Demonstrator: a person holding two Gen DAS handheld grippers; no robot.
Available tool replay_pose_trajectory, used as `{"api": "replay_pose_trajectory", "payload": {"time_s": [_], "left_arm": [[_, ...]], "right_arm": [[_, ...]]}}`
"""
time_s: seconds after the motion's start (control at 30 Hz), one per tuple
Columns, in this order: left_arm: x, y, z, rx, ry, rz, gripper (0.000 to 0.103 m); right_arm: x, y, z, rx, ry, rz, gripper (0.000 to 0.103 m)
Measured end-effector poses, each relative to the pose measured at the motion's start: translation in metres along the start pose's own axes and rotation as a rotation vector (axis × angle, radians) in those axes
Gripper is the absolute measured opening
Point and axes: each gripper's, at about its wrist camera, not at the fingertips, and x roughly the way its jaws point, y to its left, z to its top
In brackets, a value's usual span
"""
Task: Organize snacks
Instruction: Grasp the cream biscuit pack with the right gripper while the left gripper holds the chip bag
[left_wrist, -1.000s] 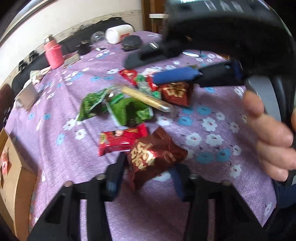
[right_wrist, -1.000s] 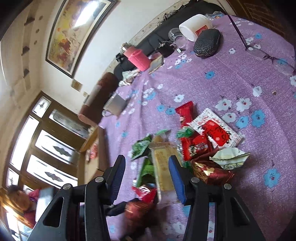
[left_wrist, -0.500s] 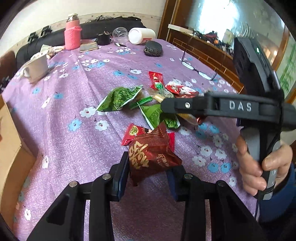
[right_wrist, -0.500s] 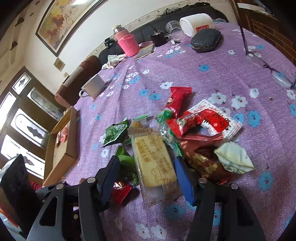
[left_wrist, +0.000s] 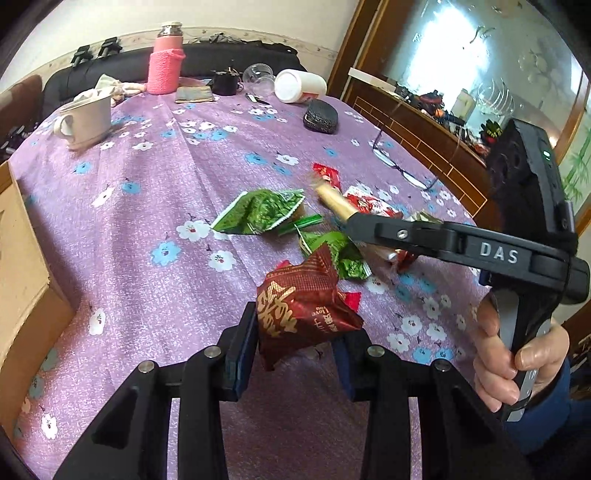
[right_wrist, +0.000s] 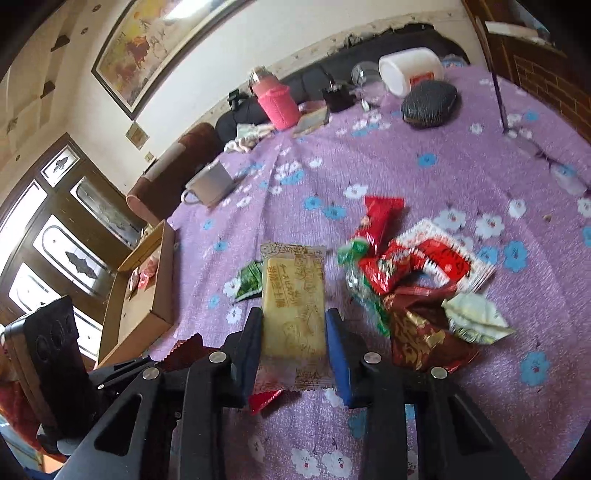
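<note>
We are pinching a dark red snack packet (left_wrist: 306, 302) in the left gripper (left_wrist: 295, 332), its fingers pressed against the packet's sides and holding it just above the purple flowered tablecloth (left_wrist: 147, 206). In the right gripper (right_wrist: 293, 339) we are clamping a flat yellow biscuit pack (right_wrist: 293, 306) between the blue pads, lengthwise along the fingers and also off the cloth. So we are judging this to be the carrying step: both grippers are loaded and the snacks are waiting to be put away. The cardboard box (right_wrist: 140, 295) at the table's left edge, already holding a few red items, seems the likely place, so the next move is calling for swinging each load left over its rim and then opening the fingers. Beyond the grippers, green packets (left_wrist: 258, 212) and a heap of red wrappers (right_wrist: 413, 262) are lying loose mid-table, near the right gripper and well apart from the box.
</note>
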Motion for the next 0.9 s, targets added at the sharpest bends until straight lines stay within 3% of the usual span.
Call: {"api": "replay_pose_trajectory", "payload": {"time_s": [0.2, 0.9], "left_arm": [[0.0, 0.002, 0.001, -0.013, -0.005, 0.001, 0.036], [-0.011, 0.003, 0.002, -0.025, -0.049, 0.029, 0.036]], "right_arm": [[-0.009, 0.006, 0.0, -0.018, -0.042, 0.032, 0.036], [-0.007, 0.021, -0.004, -0.08, -0.045, 0.06, 0.036]]}}
